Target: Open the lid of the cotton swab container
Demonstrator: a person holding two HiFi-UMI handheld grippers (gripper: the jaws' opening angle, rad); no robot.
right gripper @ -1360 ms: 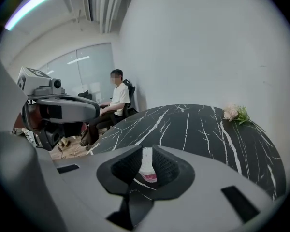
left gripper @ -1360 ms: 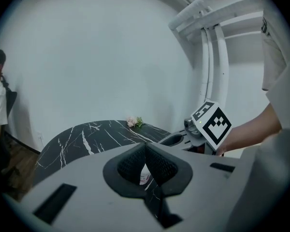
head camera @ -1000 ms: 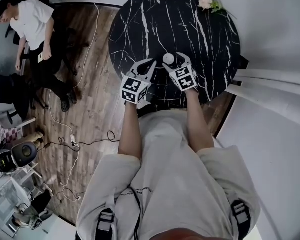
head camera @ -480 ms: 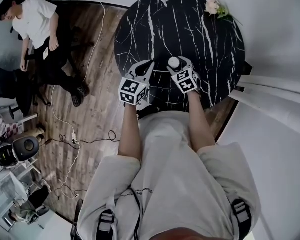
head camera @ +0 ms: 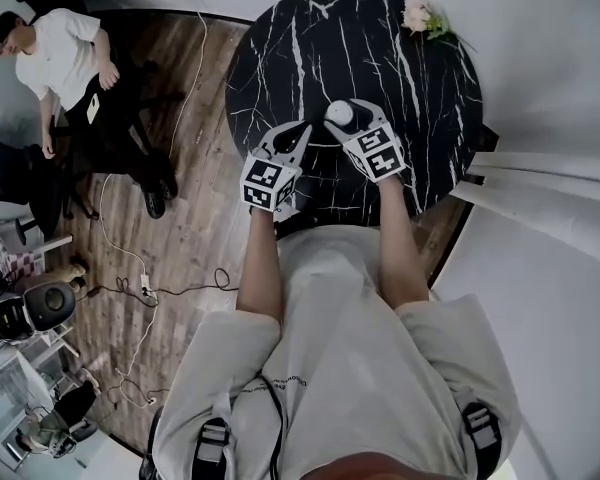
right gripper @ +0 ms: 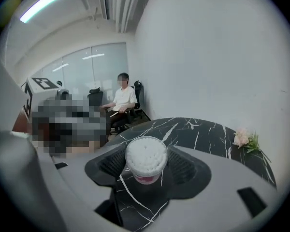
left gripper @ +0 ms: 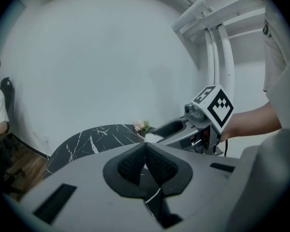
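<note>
A: Right gripper, condition?
B: Was clamped on the cotton swab container, pads on both sides, over the black marble table.
A: Left gripper?
B: Jaws were pressed together, nothing between them; positioned near the right one.

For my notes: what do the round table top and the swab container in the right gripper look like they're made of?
Table top: black with white veining and a faint sheen, so either polished marble or a marble-look laminate; the pictures don't settle which.
Cotton swab container: probably clear, glossy plastic, since the white swab tips and a pinkish base seem to show through its wall.
</note>
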